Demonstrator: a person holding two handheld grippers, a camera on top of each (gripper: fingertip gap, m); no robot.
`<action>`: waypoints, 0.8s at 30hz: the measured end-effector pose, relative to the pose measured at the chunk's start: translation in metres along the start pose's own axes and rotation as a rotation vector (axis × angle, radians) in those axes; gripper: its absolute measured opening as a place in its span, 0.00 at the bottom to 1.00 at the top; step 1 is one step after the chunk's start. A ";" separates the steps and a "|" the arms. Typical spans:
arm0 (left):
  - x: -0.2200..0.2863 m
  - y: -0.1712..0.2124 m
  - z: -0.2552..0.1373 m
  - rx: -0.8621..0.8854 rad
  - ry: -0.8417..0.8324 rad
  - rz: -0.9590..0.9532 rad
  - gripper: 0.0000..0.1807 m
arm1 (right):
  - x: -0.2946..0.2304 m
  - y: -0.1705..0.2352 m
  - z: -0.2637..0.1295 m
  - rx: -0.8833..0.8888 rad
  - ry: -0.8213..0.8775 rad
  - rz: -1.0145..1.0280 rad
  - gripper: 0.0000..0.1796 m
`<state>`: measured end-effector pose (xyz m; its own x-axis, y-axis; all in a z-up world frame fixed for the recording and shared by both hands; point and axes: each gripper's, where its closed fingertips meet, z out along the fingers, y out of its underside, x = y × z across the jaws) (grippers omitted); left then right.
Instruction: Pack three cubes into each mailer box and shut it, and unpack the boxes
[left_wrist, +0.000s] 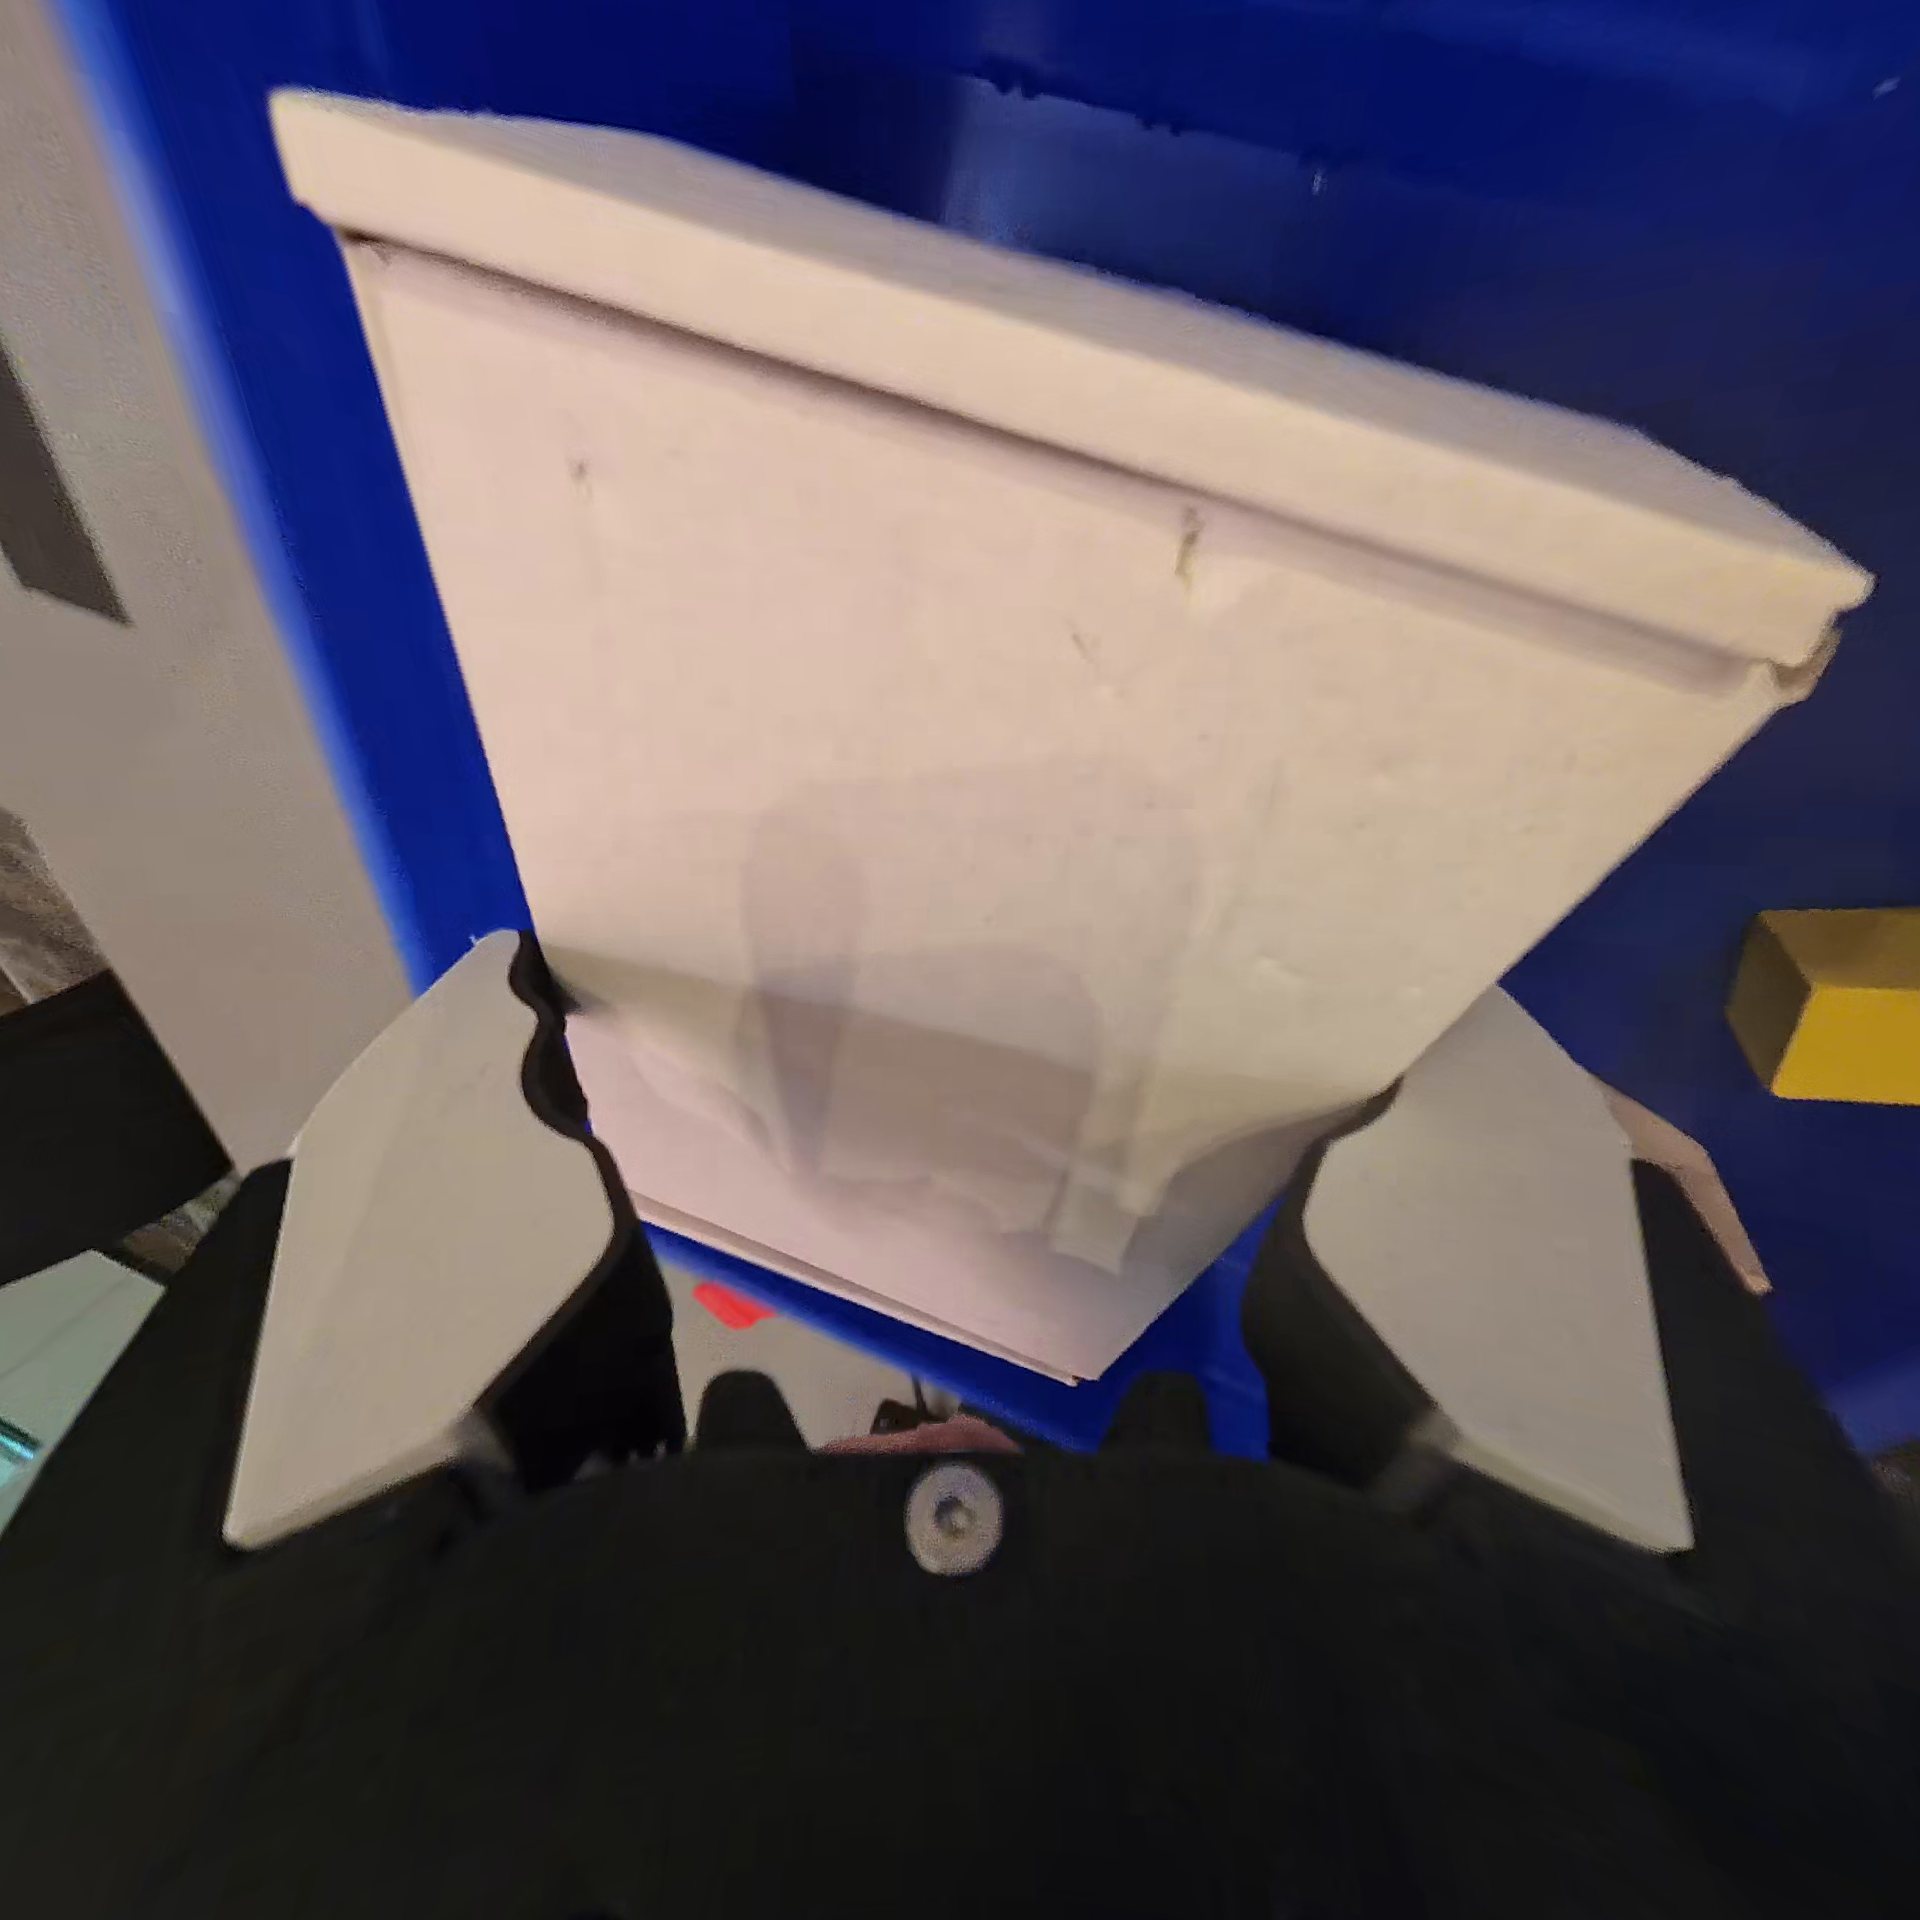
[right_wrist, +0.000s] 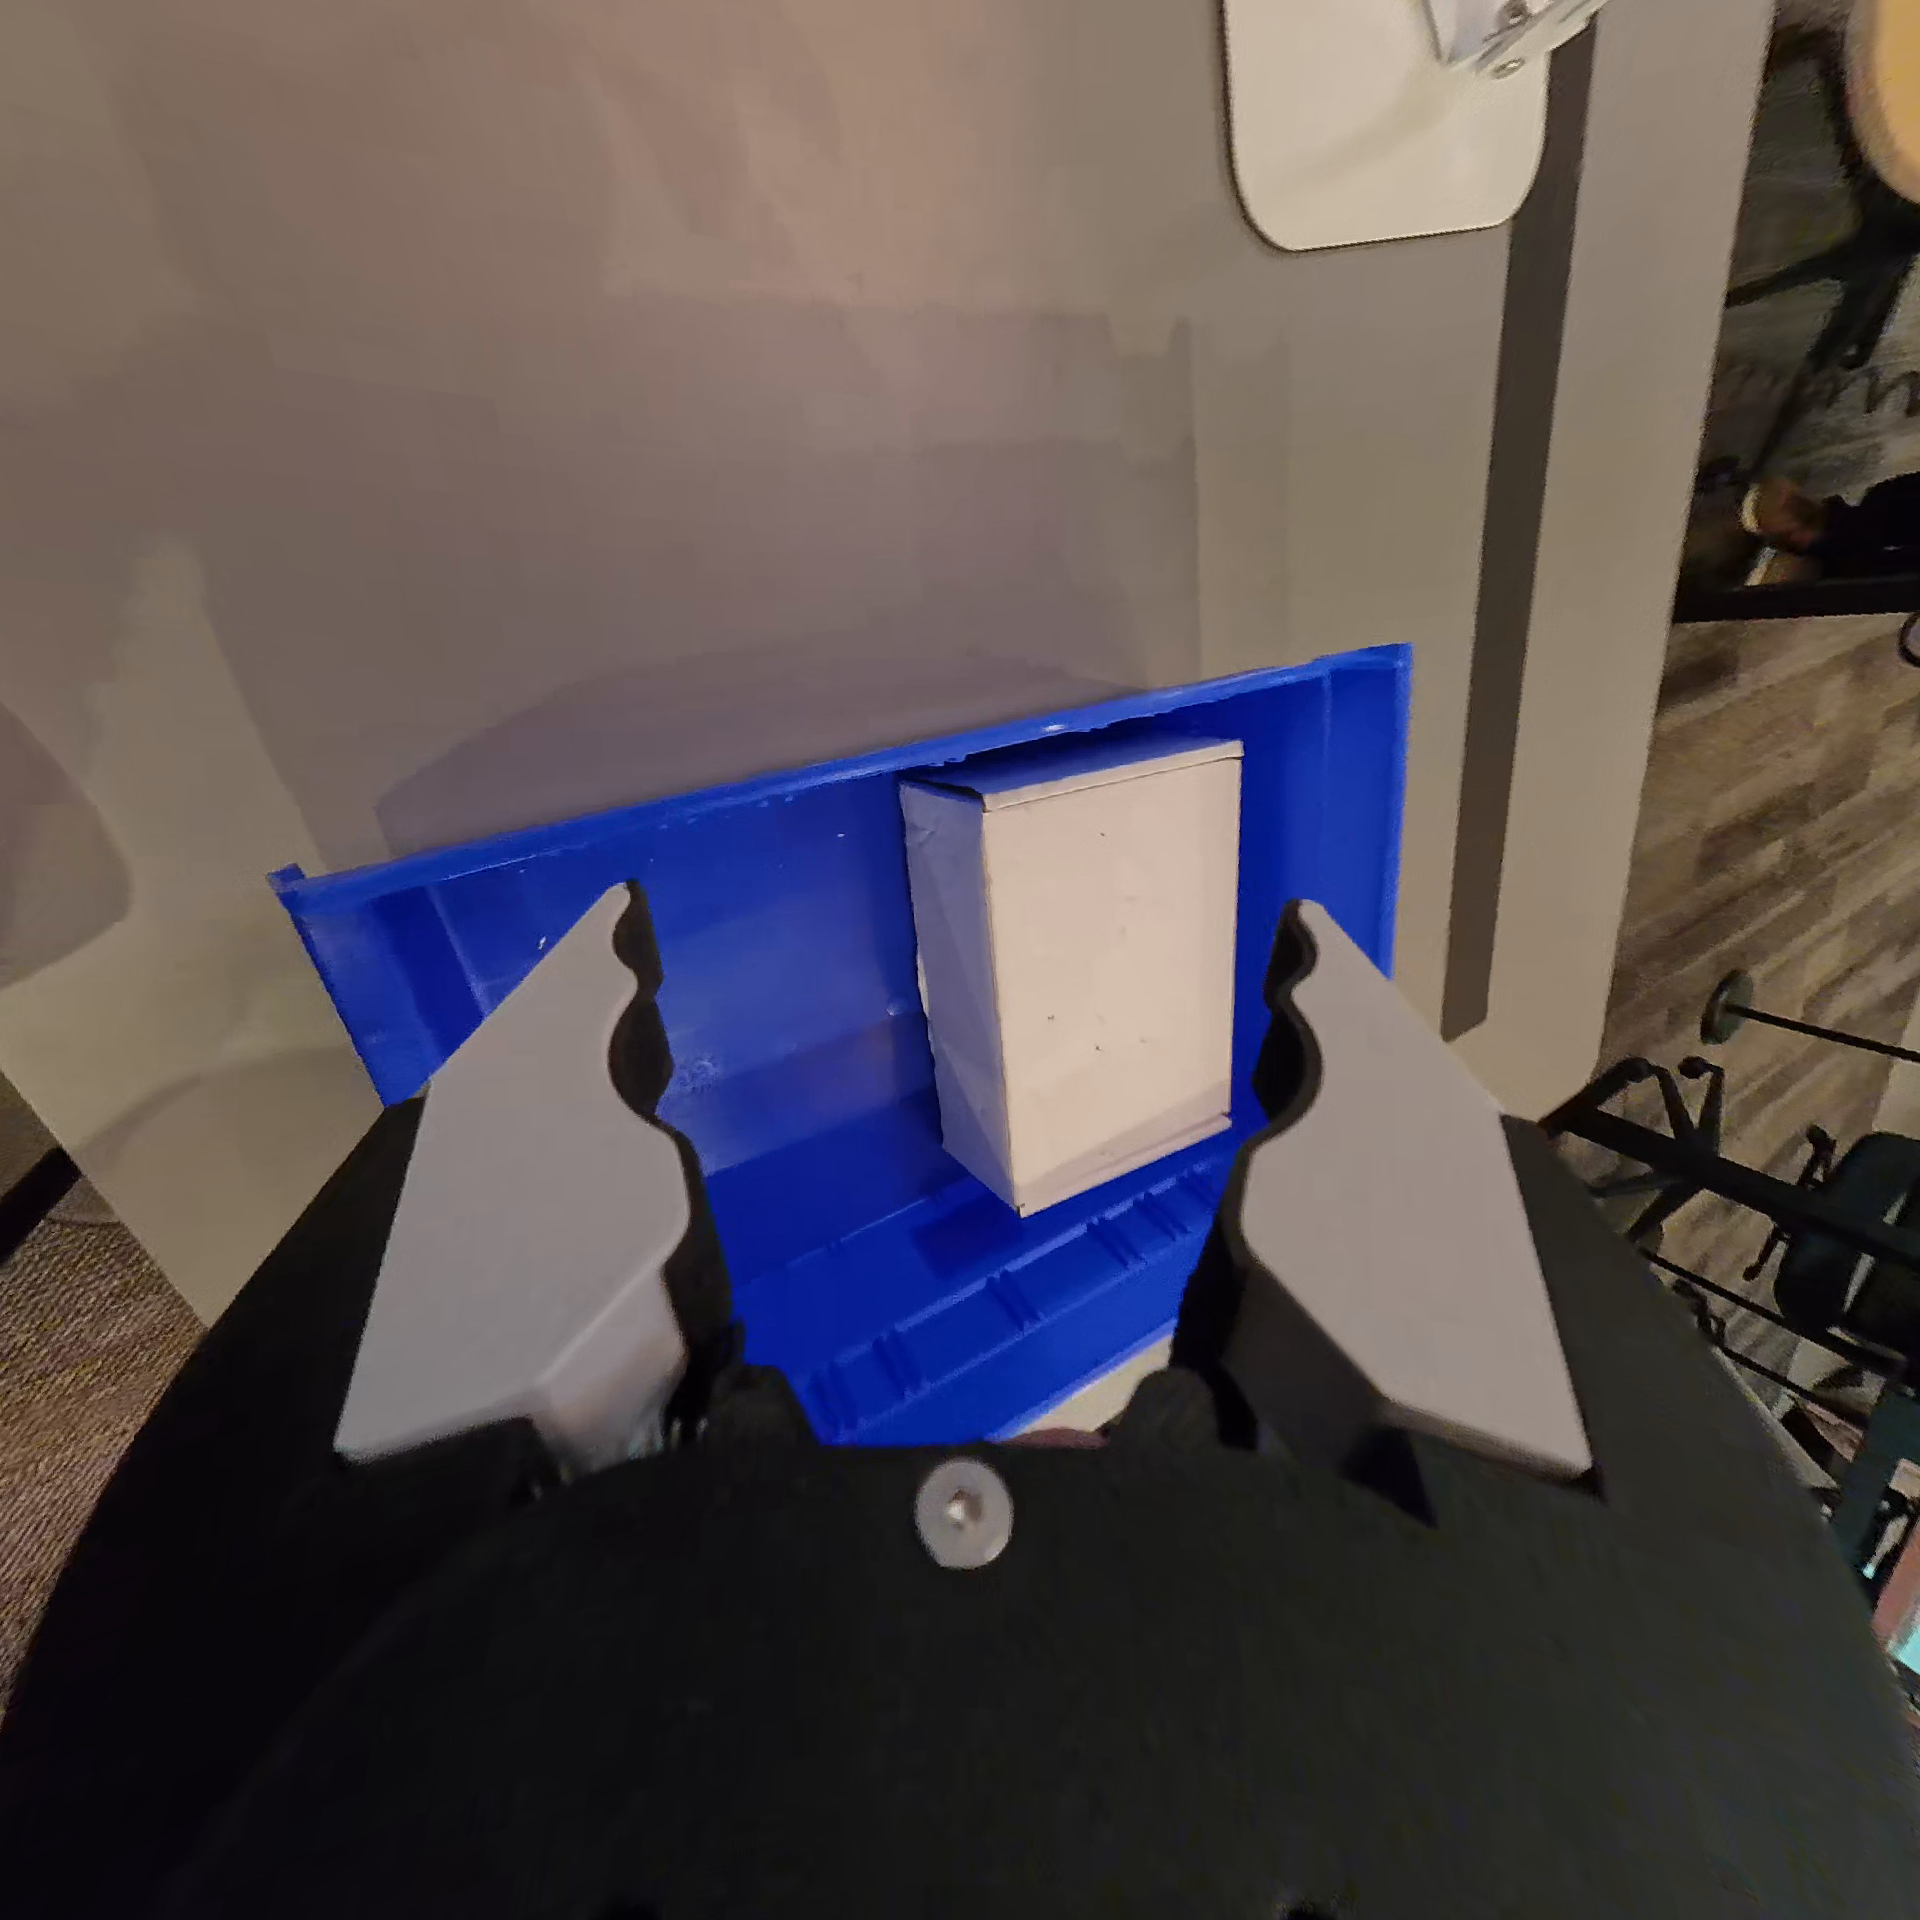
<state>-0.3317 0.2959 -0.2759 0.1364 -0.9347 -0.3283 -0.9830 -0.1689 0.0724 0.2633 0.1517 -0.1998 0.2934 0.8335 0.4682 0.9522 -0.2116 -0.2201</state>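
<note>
Left tool (left_wrist: 977, 1049): I have it clamped on a shut white mailer box (left_wrist: 977, 665), held over the blue bin (left_wrist: 1455, 208).
Right tool (right_wrist: 961, 1023): fingers apart, empty, aimed at a second shut box (right_wrist: 1112, 987) standing in the bin (right_wrist: 790, 1039).
Cubes: one yellow cube (left_wrist: 1839, 1003) in view beside my held box.
Progress: I judge both boxes shut; whether I'm packing or unpacking, I cannot tell.

The box (left_wrist: 935, 727) was white, the bin (right_wrist: 790, 1039) bright blue, the cube (left_wrist: 1839, 1003) yellow, the gripper fingers (right_wrist: 520, 1195) grey.
</note>
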 end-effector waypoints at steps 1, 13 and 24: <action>-0.004 0.001 -0.009 0.005 -0.020 -0.014 0.78 | 0.003 -0.001 -0.004 0.002 0.023 0.005 0.64; 0.009 -0.102 -0.139 0.175 -0.029 -0.011 0.78 | -0.005 -0.079 -0.066 0.185 0.307 -0.122 0.61; 0.125 -0.291 -0.104 0.212 0.380 0.138 0.78 | -0.078 -0.168 -0.019 0.302 0.399 -0.351 0.57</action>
<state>-0.0155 0.1954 -0.2398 -0.0007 -0.9991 0.0430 -0.9932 -0.0043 -0.1162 0.0818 0.1130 -0.1833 0.0306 0.5597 0.8281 0.9490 0.2438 -0.1998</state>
